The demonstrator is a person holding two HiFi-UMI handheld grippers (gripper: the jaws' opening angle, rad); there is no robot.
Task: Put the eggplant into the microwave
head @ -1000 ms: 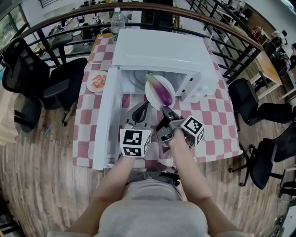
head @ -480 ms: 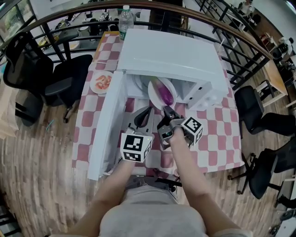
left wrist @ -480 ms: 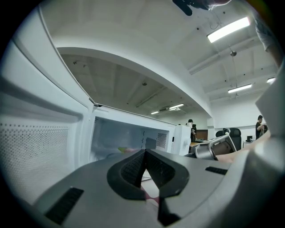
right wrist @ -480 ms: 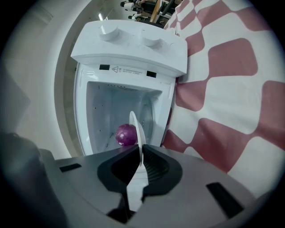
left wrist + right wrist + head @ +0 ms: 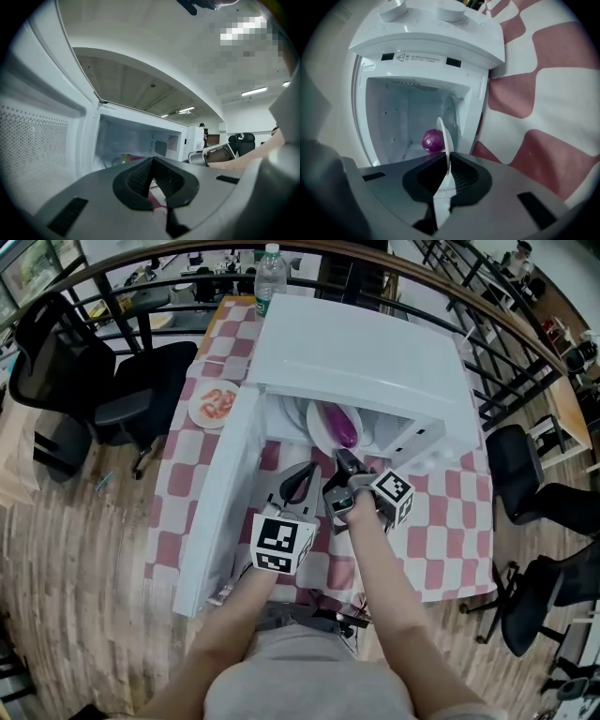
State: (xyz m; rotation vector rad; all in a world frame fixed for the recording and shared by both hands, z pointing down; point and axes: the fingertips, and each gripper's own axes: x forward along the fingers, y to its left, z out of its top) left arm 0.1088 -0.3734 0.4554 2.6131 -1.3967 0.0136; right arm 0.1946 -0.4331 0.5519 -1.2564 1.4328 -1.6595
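Note:
A purple eggplant (image 5: 341,426) lies on a white plate (image 5: 317,433) at the mouth of the white microwave (image 5: 366,352), half under its top. My right gripper (image 5: 343,460) is shut on the plate's near rim. In the right gripper view the plate (image 5: 446,136) stands edge-on between the pads of the right gripper (image 5: 446,174), with the eggplant (image 5: 432,140) beyond it inside the cavity (image 5: 408,117). My left gripper (image 5: 302,474) hovers just left of the right one, shut and empty. In its own view the left gripper (image 5: 152,180) faces the open cavity (image 5: 136,138).
The microwave door (image 5: 220,493) swings open to the left, beside my left arm. A small plate of red food (image 5: 215,402) sits on the pink checked tablecloth (image 5: 441,521). A water bottle (image 5: 270,268) stands behind the microwave. Black chairs (image 5: 122,390) and a railing ring the table.
My right gripper has carried the plate with the eggplant forward, from in front of the microwave into its opening. The left gripper has drifted forward a little alongside.

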